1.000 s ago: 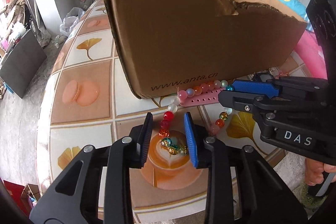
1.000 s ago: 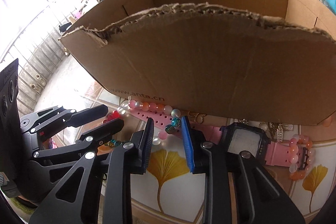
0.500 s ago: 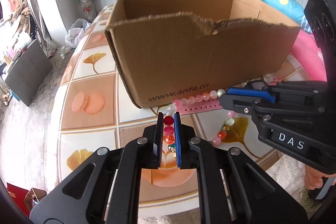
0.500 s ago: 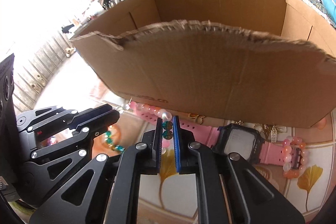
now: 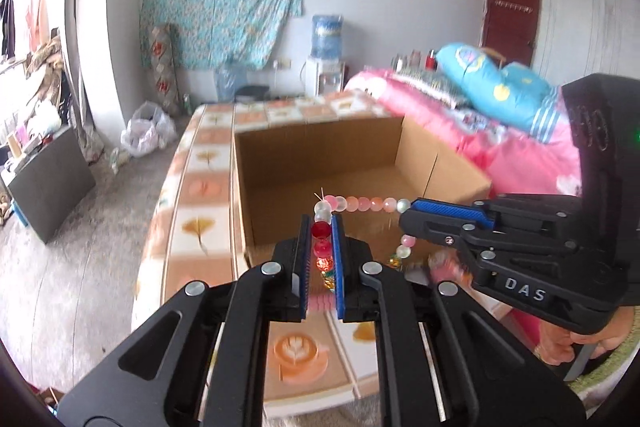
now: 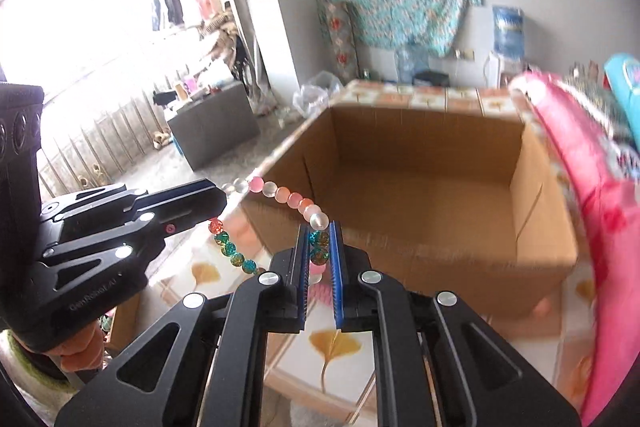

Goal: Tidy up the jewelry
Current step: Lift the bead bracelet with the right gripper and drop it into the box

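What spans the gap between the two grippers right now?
A run of pink and white beads of the bead necklace, hanging taut from left gripper to right gripper; left wrist view.

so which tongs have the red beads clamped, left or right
The left tongs: red beads of the bead string sit between their pads, while the right tongs pinch teal and amber beads.

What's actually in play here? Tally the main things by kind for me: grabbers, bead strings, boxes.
Grippers: 2, the left gripper and the right gripper, each shut on the beads.
Bead strings: 1, the bead necklace stretched between them.
Boxes: 1, the open cardboard box on the tiled table.
Total: 4.
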`<move>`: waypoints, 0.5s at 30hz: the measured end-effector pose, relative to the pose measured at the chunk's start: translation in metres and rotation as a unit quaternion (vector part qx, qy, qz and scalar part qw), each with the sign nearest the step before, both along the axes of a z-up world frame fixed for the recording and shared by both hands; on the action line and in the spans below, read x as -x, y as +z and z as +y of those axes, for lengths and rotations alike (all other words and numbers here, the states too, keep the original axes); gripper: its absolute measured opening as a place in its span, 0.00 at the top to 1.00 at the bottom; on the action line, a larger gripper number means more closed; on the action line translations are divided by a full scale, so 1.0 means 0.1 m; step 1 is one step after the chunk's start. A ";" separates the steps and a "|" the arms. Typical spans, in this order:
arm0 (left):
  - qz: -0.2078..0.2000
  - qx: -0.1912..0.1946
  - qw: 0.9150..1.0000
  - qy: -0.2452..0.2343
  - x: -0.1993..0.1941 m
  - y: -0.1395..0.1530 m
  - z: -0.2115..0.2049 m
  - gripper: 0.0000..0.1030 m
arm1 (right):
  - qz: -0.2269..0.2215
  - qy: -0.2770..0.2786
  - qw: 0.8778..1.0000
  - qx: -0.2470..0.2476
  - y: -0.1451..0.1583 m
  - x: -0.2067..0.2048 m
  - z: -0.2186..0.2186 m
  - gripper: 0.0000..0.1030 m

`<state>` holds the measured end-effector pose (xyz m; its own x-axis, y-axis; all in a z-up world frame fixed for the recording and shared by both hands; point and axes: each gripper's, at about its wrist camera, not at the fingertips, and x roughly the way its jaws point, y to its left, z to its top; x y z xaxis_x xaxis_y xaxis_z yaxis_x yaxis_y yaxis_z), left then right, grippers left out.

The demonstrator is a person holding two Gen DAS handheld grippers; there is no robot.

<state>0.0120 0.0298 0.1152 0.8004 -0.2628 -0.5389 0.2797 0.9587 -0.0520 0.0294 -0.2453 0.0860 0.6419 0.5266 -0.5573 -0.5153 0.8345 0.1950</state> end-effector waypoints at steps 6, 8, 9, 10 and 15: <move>0.028 0.012 0.999 -0.013 -0.67 0.36 -0.06 0.92 | 0.041 0.022 0.999 -0.001 0.29 -0.80 -0.10 0.90; 0.055 0.001 0.998 -0.018 -0.92 0.36 -0.17 0.92 | 0.085 0.031 0.996 0.002 0.24 -1.15 -0.08 0.90; 0.067 -0.008 0.998 -0.012 -1.09 0.33 -0.21 0.92 | 0.106 0.032 0.994 0.007 0.19 -1.32 -0.02 0.90; 0.081 -0.020 0.996 -0.011 -1.26 0.27 -0.24 0.92 | 0.129 0.034 0.991 0.013 0.12 -1.48 0.01 0.90; 0.162 -0.073 0.984 0.002 -1.92 -0.15 -0.32 0.92 | 0.220 0.031 0.974 0.034 -0.30 -2.14 0.11 0.90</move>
